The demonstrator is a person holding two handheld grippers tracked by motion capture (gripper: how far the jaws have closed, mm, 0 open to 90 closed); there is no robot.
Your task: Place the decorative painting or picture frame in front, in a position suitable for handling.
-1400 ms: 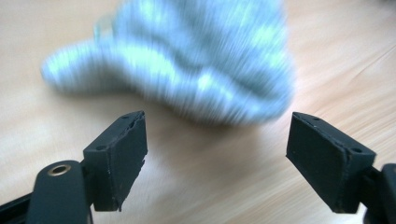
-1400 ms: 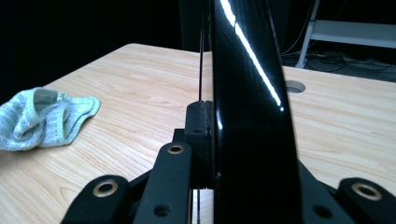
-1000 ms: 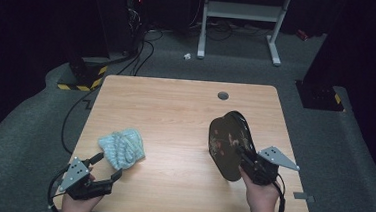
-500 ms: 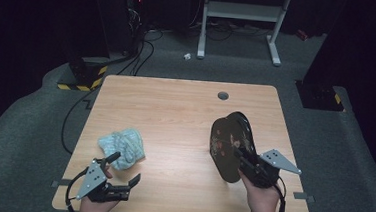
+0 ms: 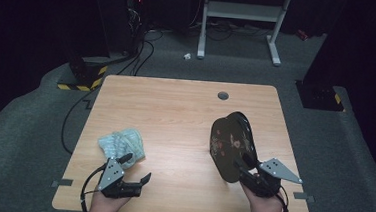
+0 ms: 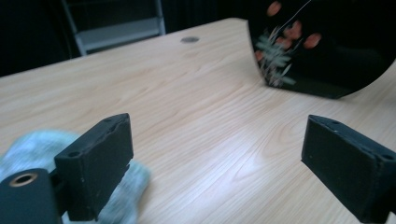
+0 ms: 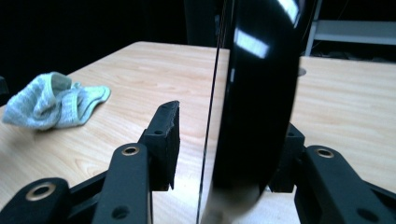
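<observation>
A black lacquer plate with red flowers painted on it stands on its edge on the right of the wooden table. My right gripper is shut on the plate's near lower rim and holds it upright; in the right gripper view the plate rises between the jaws of my right gripper. A crumpled pale green cloth lies front left. Just in front of the cloth, my left gripper stands open with nothing in it. In the left gripper view its jaws point at the plate, with the cloth behind the left jaw.
A round grommet hole sits near the table's far edge. Cables and a white stand are on the dark floor beyond. The table's front edge is close under both hands.
My left gripper has slid right along the front edge and swung to face the plate, away from the cloth. The right gripper and the plate have barely moved.
</observation>
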